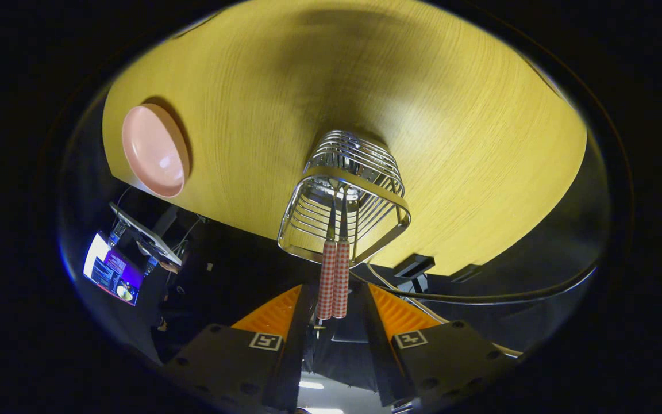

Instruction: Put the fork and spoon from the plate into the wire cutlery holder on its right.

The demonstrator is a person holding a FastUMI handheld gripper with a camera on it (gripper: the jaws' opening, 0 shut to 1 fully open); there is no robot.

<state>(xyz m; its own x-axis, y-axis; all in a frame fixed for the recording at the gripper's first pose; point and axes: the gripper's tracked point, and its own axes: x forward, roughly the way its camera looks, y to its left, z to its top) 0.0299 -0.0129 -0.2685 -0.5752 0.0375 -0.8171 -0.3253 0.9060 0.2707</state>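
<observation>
Which checked handle is fork or spoon stays hidden inside the wire holder.

The hand-held gripper has two wedge-shaped fingers that taper forward, their inner faces ribbed with fine crosswise ridges. Each finger sits on a flat, dark, angular plate dotted with small round screw holes along its edges. Near the front corner of each plate is a square white tag printed with a black blocky pattern; the matching tag is on the other plate. The fingers stand apart with a gap between them.
</observation>
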